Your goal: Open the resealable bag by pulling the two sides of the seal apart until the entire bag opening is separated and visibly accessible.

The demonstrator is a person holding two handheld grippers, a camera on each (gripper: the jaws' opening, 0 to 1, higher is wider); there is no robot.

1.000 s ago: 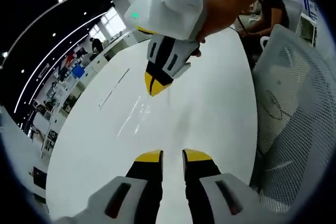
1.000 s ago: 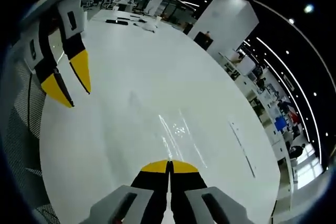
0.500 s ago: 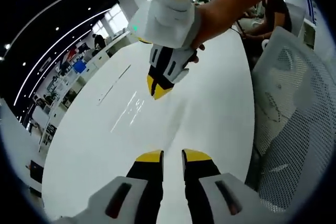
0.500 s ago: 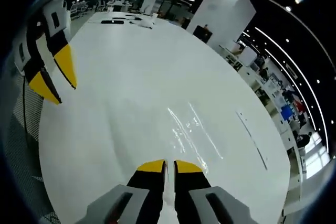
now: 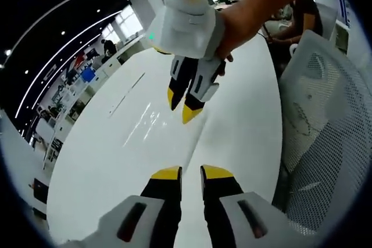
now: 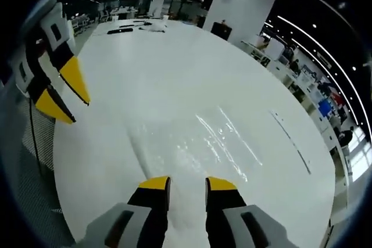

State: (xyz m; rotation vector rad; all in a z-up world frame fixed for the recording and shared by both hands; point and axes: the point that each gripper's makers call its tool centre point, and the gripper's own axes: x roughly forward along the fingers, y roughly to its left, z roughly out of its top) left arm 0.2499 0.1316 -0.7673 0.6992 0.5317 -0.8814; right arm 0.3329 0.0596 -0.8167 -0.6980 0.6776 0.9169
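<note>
Two grippers hang over a white table (image 6: 174, 62), jaws parted, neither holding anything. Lying flat just ahead of the right gripper (image 6: 187, 184) is a clear resealable bag (image 6: 192, 137), glinting and hard to make out; whether its seal is separated cannot be told, so the opening looks unfinished. Left of that sits the left gripper (image 6: 64, 94), tips angled downward. From the left gripper's own camera, a bare hand (image 5: 235, 21) points the right gripper down at the tabletop. A mesh chair (image 5: 325, 120) stands beyond its right side.

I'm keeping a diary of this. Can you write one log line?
left tongs: open | right tongs: open | clear plastic resealable bag: flat on white table, ungripped
</note>
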